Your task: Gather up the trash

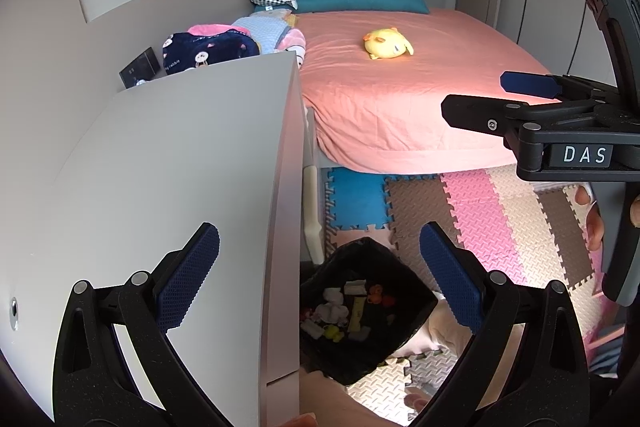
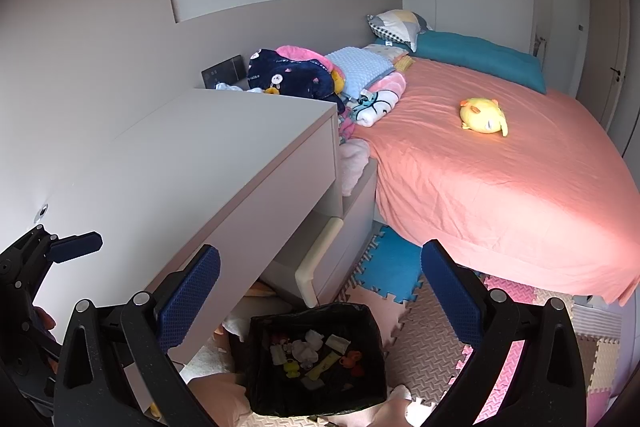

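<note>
Both grippers hang released and empty: the left gripper above the desk edge, the right gripper above the bin. The black-lined bin stands on the foam mats beside the desk, holding what look like wrappers and tissues.

The right tongs are held open and empty above a black-lined trash bin on the foam floor mat. Wrappers and small scraps are seen inside the bin. The bin is flanked by a white worktop and a pink-sheeted bed, on which a yellow plush toy is laid.
</note>
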The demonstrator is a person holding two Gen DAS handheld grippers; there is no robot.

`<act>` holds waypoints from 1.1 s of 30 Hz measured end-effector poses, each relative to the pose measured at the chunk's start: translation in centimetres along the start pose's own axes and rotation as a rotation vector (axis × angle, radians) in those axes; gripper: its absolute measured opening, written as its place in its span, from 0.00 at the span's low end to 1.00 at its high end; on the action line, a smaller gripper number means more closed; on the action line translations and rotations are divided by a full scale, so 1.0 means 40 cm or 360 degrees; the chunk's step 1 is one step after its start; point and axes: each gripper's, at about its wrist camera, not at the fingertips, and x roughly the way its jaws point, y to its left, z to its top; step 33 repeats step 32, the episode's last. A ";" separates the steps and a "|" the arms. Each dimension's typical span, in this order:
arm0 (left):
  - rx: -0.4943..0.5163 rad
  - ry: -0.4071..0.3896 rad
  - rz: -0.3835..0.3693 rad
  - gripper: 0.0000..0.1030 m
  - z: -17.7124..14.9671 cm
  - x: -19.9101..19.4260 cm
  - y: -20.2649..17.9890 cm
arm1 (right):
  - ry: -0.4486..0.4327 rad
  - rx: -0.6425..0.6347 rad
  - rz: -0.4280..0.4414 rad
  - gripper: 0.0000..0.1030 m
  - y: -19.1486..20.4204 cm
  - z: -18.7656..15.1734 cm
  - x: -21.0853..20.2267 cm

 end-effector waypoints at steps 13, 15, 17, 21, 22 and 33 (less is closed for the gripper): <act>-0.0044 -0.0004 -0.0031 0.94 0.000 0.001 0.012 | 0.0003 0.0000 0.0000 0.97 0.004 -0.001 0.001; -0.0044 -0.0004 -0.0032 0.94 0.000 0.002 0.011 | 0.0004 -0.0002 0.0001 0.97 0.000 -0.002 0.001; -0.0046 -0.0003 -0.0031 0.94 -0.001 0.002 0.011 | 0.0003 -0.0002 0.0001 0.97 0.000 -0.002 0.001; -0.0036 -0.0033 -0.0028 0.94 -0.002 -0.003 0.012 | 0.0005 0.0001 -0.0001 0.97 -0.002 -0.002 0.001; -0.0039 -0.0045 -0.0024 0.94 -0.002 -0.007 0.013 | 0.0004 -0.0001 -0.0001 0.97 0.001 -0.002 0.001; -0.0081 -0.0040 -0.0029 0.94 -0.001 -0.002 0.022 | 0.0004 -0.0004 -0.0003 0.97 0.003 -0.001 0.002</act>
